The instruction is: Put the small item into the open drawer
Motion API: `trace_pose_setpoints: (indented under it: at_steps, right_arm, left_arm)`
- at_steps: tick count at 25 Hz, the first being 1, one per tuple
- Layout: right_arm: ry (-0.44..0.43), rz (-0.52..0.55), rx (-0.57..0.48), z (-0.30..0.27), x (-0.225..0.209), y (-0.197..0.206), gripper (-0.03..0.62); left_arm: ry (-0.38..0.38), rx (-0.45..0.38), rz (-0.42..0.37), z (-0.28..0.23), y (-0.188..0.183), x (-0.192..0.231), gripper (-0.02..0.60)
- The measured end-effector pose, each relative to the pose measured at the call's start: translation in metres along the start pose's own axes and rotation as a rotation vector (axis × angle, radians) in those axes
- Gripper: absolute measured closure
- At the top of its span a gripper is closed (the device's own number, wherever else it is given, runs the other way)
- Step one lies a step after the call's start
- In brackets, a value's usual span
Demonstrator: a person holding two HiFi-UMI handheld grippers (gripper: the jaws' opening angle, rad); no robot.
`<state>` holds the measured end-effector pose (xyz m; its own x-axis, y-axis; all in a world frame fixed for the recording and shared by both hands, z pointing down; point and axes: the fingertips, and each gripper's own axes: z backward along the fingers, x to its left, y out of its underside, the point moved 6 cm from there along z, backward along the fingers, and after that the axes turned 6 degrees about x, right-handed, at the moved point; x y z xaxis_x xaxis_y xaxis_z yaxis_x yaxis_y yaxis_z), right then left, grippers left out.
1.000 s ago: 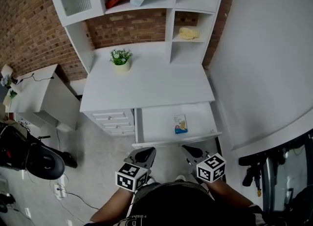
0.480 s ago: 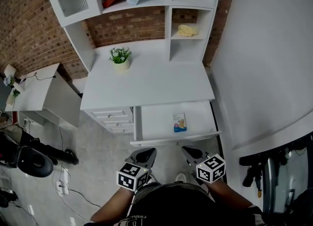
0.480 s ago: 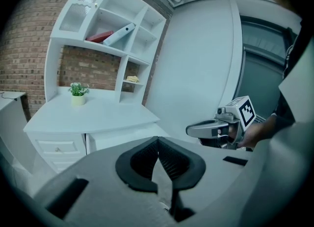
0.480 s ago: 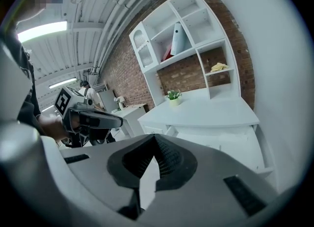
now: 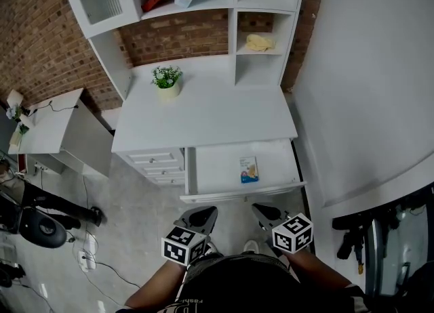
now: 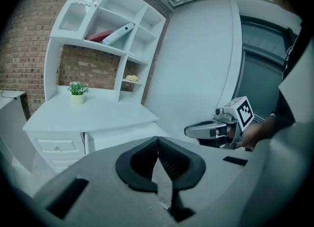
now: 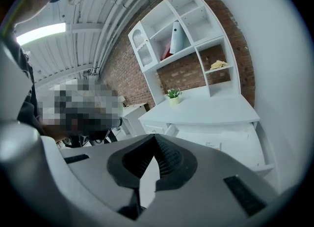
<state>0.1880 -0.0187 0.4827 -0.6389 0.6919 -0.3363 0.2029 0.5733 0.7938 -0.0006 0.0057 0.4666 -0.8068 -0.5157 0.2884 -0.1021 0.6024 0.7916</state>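
Only a dark shape [image 5: 39, 226] on the floor has shifted. Left gripper [image 5: 201, 214] and right gripper [image 5: 263, 210] are closed, empty. Just ahead, nearer the right, the small item [image 5: 249, 169] lies front-to-back inside the open drawer [image 5: 211, 169].

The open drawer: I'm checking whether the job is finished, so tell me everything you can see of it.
The open drawer is white, wide and shallow, pulled out from under the right part of the desk top. A small blue-and-pale packet lies flat on its floor, right of middle. Nothing else shows inside.
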Motion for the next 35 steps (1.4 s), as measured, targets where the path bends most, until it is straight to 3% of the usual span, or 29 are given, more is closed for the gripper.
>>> trace_pose_setpoints:
  at_steps: [35]
  right_arm:
    - [-0.002,-0.025,0.002,-0.004,0.011,0.009,0.591]
  left_arm:
    - [-0.007,-0.01,-0.015,0.011,0.006,-0.001,0.566]
